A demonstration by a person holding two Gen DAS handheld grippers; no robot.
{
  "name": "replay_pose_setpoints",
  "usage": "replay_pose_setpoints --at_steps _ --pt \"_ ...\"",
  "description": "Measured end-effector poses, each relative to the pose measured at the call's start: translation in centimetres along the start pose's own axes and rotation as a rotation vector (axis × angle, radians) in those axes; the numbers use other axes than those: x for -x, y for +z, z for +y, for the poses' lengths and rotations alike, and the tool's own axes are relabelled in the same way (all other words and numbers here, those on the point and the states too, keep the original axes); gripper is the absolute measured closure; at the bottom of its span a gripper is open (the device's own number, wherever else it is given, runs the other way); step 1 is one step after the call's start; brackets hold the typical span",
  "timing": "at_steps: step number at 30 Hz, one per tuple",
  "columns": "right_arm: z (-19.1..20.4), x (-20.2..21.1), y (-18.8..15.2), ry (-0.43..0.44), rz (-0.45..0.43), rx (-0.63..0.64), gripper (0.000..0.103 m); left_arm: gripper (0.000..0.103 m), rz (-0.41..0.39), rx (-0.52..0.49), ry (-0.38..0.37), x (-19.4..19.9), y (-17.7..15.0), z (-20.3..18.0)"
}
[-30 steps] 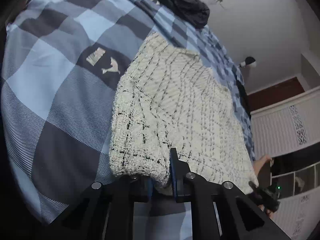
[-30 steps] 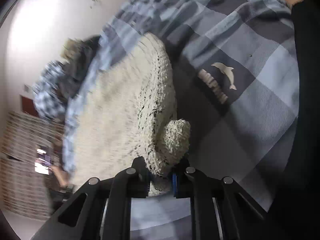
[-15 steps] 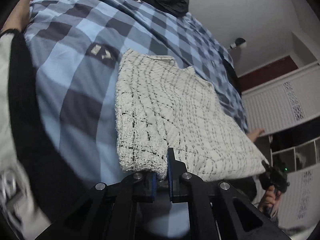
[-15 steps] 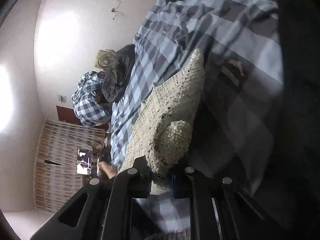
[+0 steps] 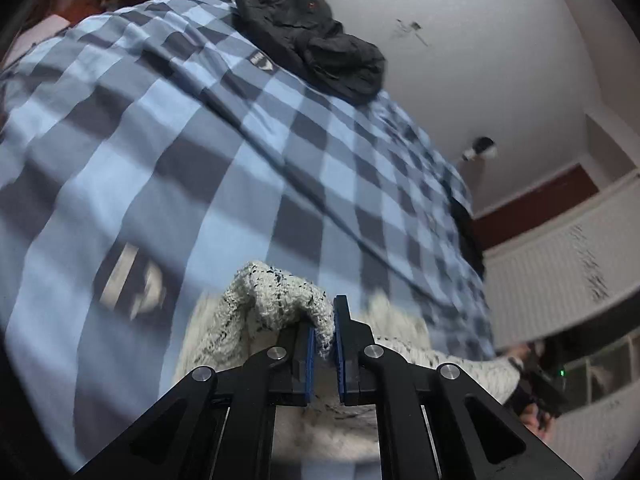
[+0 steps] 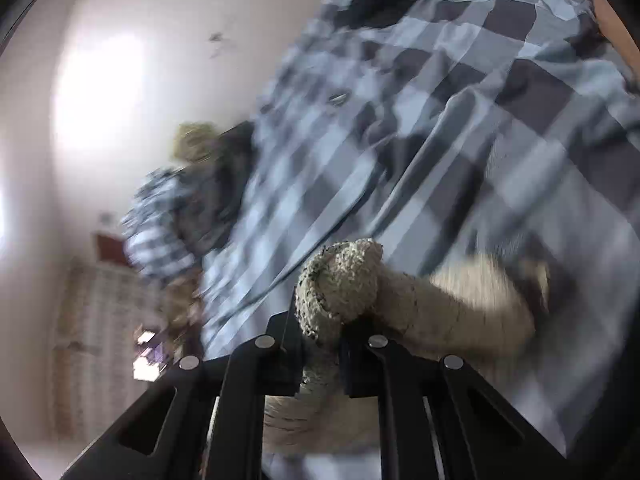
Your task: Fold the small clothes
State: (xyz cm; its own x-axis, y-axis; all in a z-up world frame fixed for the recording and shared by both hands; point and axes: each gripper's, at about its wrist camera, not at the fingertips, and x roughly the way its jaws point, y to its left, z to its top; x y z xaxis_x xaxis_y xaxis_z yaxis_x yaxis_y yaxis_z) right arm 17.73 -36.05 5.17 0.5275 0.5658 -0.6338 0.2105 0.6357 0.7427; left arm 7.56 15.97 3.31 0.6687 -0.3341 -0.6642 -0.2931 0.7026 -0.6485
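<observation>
A cream knitted garment with black flecks [image 5: 272, 300] bunches over my left gripper [image 5: 323, 340], which is shut on its edge. The rest of the cloth sags below and to the right, blurred, toward the other hand [image 5: 528, 364]. In the right wrist view the same garment [image 6: 340, 284] bulges in a rounded lump above my right gripper [image 6: 322, 356], shut on another corner, and trails off right as a blurred roll. Both corners hang lifted above the blue-and-grey checked bedspread [image 5: 200, 160].
A black heap of clothes [image 5: 308, 40] lies at the bed's far end. Another checked bundle and dark clothes [image 6: 192, 200] sit by the wall. White panelled cupboard doors [image 5: 560, 264] stand at the right beyond the bed's edge.
Both grippers have risen and swung over the bed with the garment. It lay spread flat a second ago; now it hangs bunched between them, most of it below the views.
</observation>
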Motion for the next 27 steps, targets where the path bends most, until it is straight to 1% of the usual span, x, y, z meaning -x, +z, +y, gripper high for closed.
replay_pose_setpoints --at_steps 2,4,5,6,7,8,9,10,11,12,13,14,15,16,17,18,19,20,22,24,25,26,27 --pt "-1.3 -4.7 2.3 -0.079 0.005 -0.032 0.093 0.094 0.006 0.021 0.021 -3.5 1.6 0.5" --pt "-3.1 -8.3 3.4 -0.143 0.043 -0.028 0.092 0.094 0.075 0.043 0.091 -7.8 2.1 1.8" --pt "-4.3 -10.5 3.7 -0.179 0.075 -0.013 0.09 0.094 0.103 0.056 0.111 -9.1 1.9 2.6" --pt "-5.2 -12.2 3.7 -0.215 0.121 -0.003 0.089 0.094 0.121 0.074 0.101 -10.0 1.6 3.4" --pt "-6.2 -13.1 3.7 -0.227 0.166 -0.002 0.083 0.094 0.123 0.096 0.059 -10.0 1.7 4.1" --pt "-6.7 -12.8 3.7 -0.199 0.171 -0.011 0.081 0.093 0.124 0.114 0.021 -9.5 1.6 4.5" --pt "-6.9 -12.4 4.0 -0.163 0.168 -0.023 0.08 0.093 0.14 0.145 -0.038 -8.8 1.9 5.1" --pt "-7.0 -11.7 4.5 -0.133 0.164 -0.028 0.075 0.093 0.161 0.17 -0.078 -8.3 2.3 5.6" --pt "-6.6 -10.1 5.1 -0.142 0.138 -0.004 0.063 0.093 0.188 0.189 -0.107 -7.4 2.6 5.9" --pt "-6.1 -8.8 5.5 -0.202 0.096 0.035 0.055 0.093 0.198 0.172 -0.11 -6.1 3.2 6.1" --pt "-5.3 -7.1 5.8 -0.276 0.031 0.087 0.043 0.093 0.176 0.125 -0.076 -4.8 3.6 5.7" --pt "-4.3 -5.5 5.7 -0.333 -0.038 0.141 0.038 0.093 0.13 0.044 0.019 -3.3 4.0 5.0" --pt "-3.3 -4.6 5.5 -0.36 -0.084 0.179 0.038 0.093 0.071 -0.073 0.164 -1.8 4.2 3.7" --pt "-1.9 -3.7 4.7 -0.376 -0.118 0.252 0.038 0.093 0.012 -0.176 0.272 -0.6 4.1 2.4" --pt "-0.7 -3.4 3.6 -0.381 -0.127 0.309 0.032 0.093 -0.046 -0.255 0.333 0.5 3.7 1.1" --pt "0.7 -3.6 2.2 -0.391 -0.122 0.368 0.026 0.093 -0.089 -0.315 0.343 1.2 3.0 -0.3" --pt "1.8 -4.1 1.0 -0.4 -0.113 0.412 0.019 0.093 -0.096 -0.354 0.325 1.4 2.1 -1.7" --pt "3.8 -5.2 -1.1 -0.387 -0.098 0.483 0.019 0.093 -0.073 -0.391 0.29 1.0 1.0 -3.4" --pt "6.1 -7.1 -4.4 -0.339 -0.054 0.607 0.019 0.093 0.019 -0.463 0.179 -1.1 -2.0 -7.4" --pt "9.7 -10.6 -9.4 -0.319 0.032 0.771 0.019 0.093 0.1 -0.512 0.072 -4.2 -5.7 -11.1" --pt "10.5 -11.8 -11.1 -0.312 0.067 0.835 0.019 0.093 0.128 -0.528 0.06 -5.8 -7.3 -12.3" --pt "11.5 -13.7 -13.2 -0.305 0.113 0.91 0.019 0.093 0.151 -0.547 0.073 -7.7 -9.0 -13.2" --pt "11.6 -15.4 -14.7 -0.314 0.147 0.947 0.019 0.093 0.181 -0.585 0.119 -9.9 -10.9 -13.8"
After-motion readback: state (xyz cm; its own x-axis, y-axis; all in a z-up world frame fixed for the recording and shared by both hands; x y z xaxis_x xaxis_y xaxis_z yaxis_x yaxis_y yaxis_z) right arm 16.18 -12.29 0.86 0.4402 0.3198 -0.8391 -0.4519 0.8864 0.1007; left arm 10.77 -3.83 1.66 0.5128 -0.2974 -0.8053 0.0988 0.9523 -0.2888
